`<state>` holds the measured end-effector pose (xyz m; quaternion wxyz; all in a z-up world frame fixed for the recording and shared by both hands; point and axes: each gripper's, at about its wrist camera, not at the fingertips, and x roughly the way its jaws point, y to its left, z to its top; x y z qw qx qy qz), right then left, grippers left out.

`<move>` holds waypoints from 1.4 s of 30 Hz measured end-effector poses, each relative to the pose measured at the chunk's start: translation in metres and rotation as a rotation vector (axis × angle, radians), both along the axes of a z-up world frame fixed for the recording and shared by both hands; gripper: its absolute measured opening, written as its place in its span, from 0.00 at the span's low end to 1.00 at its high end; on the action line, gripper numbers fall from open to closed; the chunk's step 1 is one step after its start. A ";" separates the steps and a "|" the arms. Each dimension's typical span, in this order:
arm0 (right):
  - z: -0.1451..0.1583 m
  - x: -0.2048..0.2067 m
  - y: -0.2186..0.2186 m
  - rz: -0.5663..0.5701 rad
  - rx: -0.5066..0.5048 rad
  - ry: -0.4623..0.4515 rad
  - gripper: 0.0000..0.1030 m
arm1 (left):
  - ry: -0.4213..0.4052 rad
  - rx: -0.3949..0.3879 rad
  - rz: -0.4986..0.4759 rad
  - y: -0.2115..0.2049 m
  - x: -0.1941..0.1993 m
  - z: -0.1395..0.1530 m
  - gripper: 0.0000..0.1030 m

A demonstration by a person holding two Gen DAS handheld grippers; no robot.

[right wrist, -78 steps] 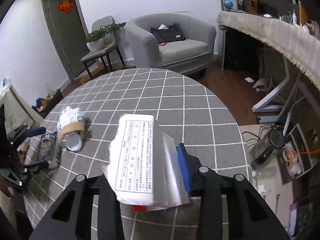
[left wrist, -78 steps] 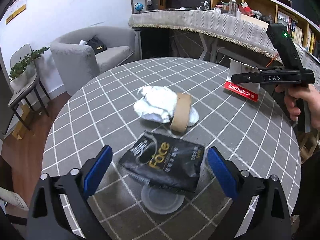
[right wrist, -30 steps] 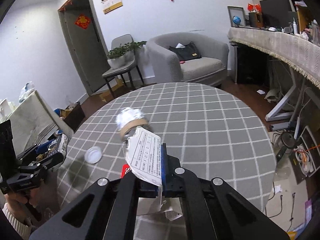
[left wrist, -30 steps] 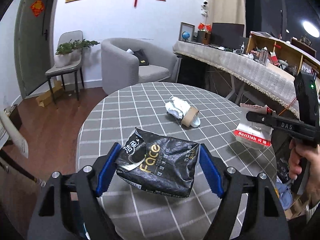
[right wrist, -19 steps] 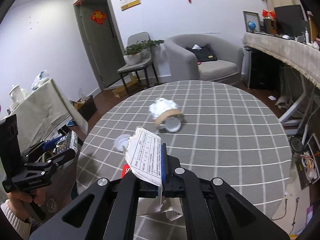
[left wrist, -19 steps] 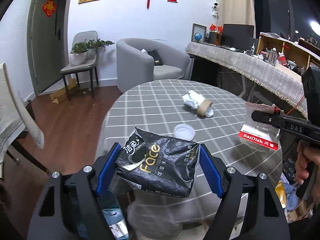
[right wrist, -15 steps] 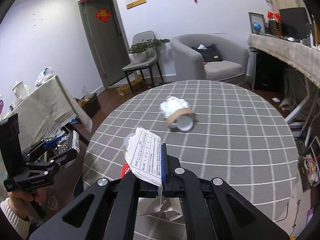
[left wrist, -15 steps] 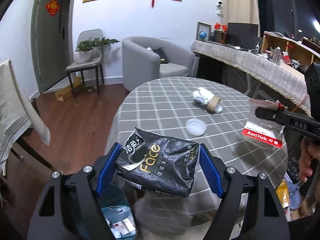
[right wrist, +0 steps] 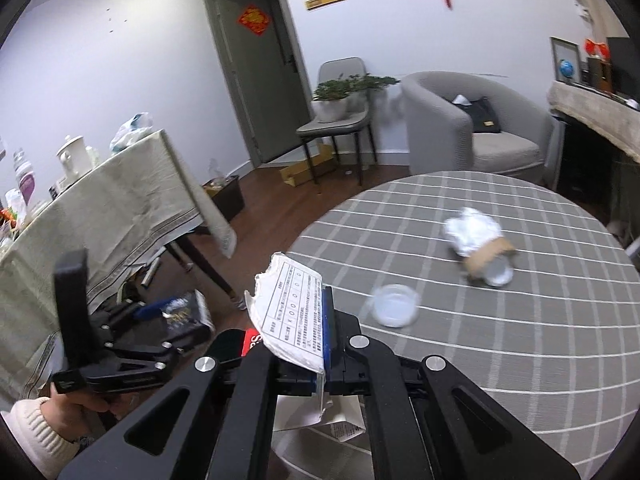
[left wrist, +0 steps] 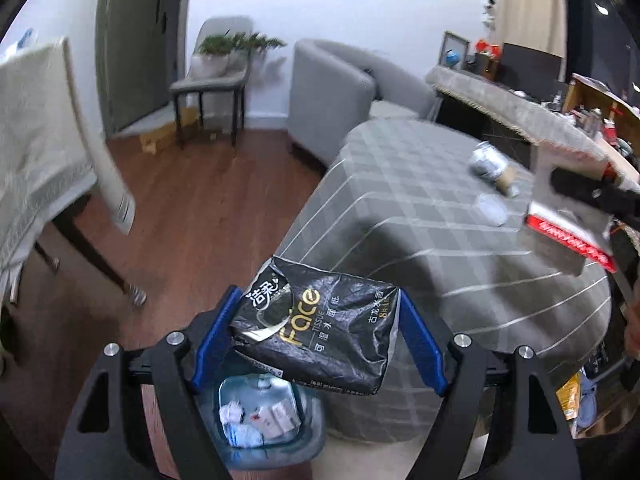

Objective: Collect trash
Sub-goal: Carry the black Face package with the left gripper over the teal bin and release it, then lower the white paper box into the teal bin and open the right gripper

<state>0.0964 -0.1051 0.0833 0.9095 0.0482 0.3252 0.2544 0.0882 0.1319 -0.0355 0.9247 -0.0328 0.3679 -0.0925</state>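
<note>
My left gripper (left wrist: 318, 342) is shut on a black tissue packet (left wrist: 316, 330) and holds it in the air right above a blue trash bin (left wrist: 260, 420) on the floor, beside the round table. The bin holds several bits of trash. My right gripper (right wrist: 298, 332) is shut on a torn white and red SanDisk package (right wrist: 290, 326), held over the table's near edge; it also shows in the left wrist view (left wrist: 568, 220). On the grey checked tablecloth (right wrist: 520, 320) lie a clear plastic lid (right wrist: 394, 305) and a crumpled white wrapper with a cardboard tube (right wrist: 478, 240).
A second table with a beige cloth (right wrist: 100, 220) stands to the left, its leg (left wrist: 92, 256) near the bin. A grey armchair (right wrist: 472, 128), a chair with a plant (right wrist: 340, 108) and a door (right wrist: 256, 60) are at the back. Wood floor (left wrist: 192, 216) lies between the tables.
My left gripper has swung left off the table with the tissue packet and now hangs over the trash bin. My right gripper has moved left too, still holding the package.
</note>
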 end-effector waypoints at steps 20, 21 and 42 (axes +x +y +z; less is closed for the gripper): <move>-0.039 0.007 0.139 0.181 -0.063 0.084 0.02 | 0.273 0.070 0.049 0.071 0.001 -0.068 0.81; -0.042 0.007 0.142 0.184 -0.068 0.090 0.02 | 0.277 0.069 0.046 0.074 0.000 -0.069 0.83; -0.105 0.015 0.204 0.255 -0.205 0.216 0.02 | 0.089 0.008 0.109 0.107 -0.018 -0.020 0.78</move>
